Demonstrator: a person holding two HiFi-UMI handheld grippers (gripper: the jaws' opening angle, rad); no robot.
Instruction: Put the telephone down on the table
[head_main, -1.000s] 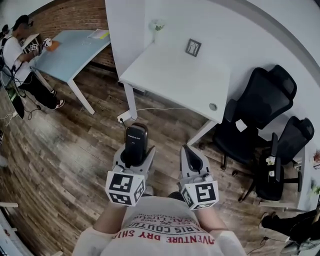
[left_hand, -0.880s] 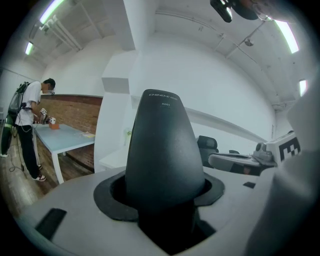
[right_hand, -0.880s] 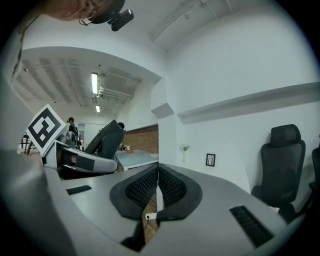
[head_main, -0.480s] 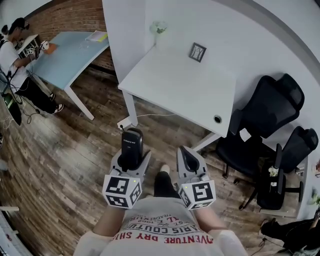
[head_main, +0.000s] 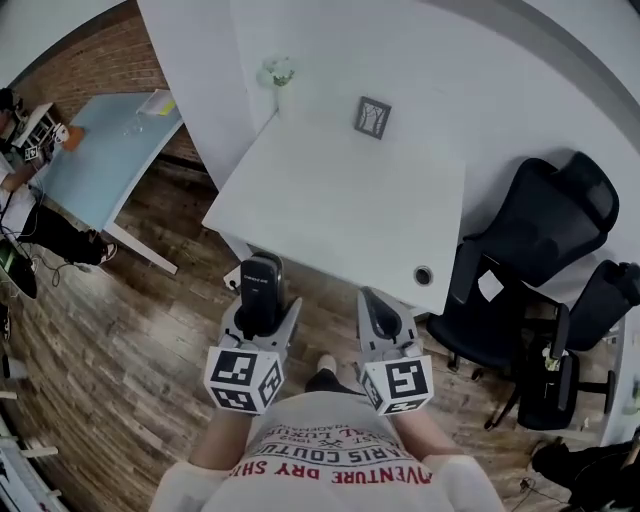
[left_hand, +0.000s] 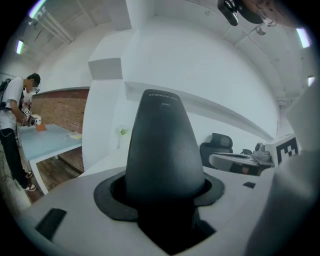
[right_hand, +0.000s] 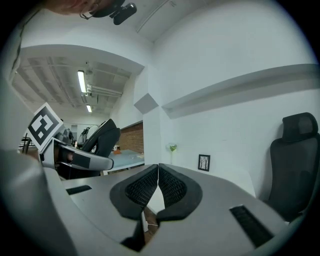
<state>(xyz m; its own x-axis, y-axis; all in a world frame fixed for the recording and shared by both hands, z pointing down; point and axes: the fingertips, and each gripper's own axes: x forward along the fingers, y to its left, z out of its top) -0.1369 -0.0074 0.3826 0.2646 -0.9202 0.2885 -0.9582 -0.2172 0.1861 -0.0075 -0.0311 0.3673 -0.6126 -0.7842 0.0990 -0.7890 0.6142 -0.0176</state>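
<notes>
Item, left: left gripper (head_main: 265, 312), jaws pinching the lower end of a black, matte, tapered cordless telephone handset (head_main: 262, 282) with a rounded top and small pale print near that top. The handset stands up out of the dark pads. It is carried in the air over the brown wooden plank floor (head_main: 120, 330), its tip at the near edge of the white rectangular table (head_main: 330, 200).

Risk: with only the base gripped, a tilt could let the handset lever out. Opening the jaws short of the edge would probably drop it to the floor, and a low approach could knock it against the tabletop rim.

Item, centre-right: right gripper (head_main: 380, 312), ribbed pads pressed together with nothing between them.

Item, right: black mesh office chair (head_main: 540, 210), standing close to the table's far-right corner, a likely snag for a wide swing.
</notes>
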